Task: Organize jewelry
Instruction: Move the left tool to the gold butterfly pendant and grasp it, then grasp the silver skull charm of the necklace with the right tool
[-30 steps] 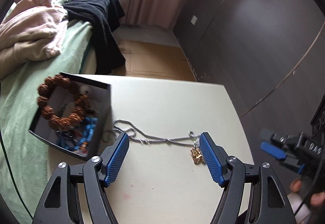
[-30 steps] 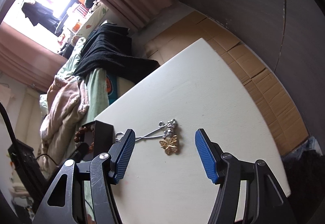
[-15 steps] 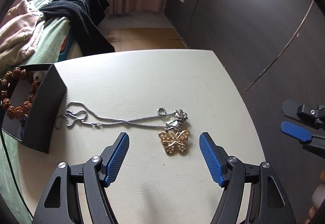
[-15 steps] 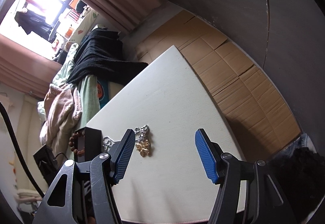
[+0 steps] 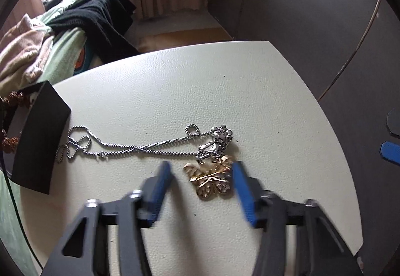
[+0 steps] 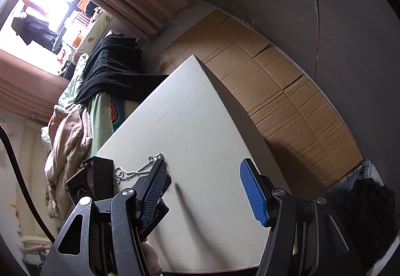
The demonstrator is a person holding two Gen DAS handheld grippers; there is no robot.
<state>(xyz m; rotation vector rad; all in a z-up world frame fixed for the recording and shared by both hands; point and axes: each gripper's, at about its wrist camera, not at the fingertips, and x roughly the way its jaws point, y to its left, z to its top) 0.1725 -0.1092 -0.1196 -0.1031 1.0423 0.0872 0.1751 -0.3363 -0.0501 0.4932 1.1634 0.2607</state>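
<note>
A gold butterfly pendant point(image 5: 207, 179) lies on the white table point(image 5: 225, 80), touching a silver pendant point(image 5: 217, 143) on a silver chain point(image 5: 140, 148). The chain runs left to a black box point(image 5: 40, 138) holding a brown bead bracelet point(image 5: 12, 98). My left gripper point(image 5: 201, 171) is low over the table with its jaws closing. The butterfly lies between the blurred blue pads, with a gap still showing on its left side. My right gripper point(image 6: 203, 163) stands open over bare table with nothing between its fingers. Its left finger hides most of the chain point(image 6: 140, 171) beside the box point(image 6: 100, 176).
A bed with a green cover, a pink blanket point(image 5: 22, 55) and a black garment point(image 5: 105, 15) lies beyond the table's left side. Flattened cardboard point(image 6: 275, 90) covers the floor, with dark wall panels past it. The table's rounded right edge point(image 5: 332, 130) is close.
My left gripper travelled right along the chain from the box to the butterfly pendant, sank lower, and its jaws narrowed around it. My right gripper drifted right; the pendants are now hidden behind its left finger.
</note>
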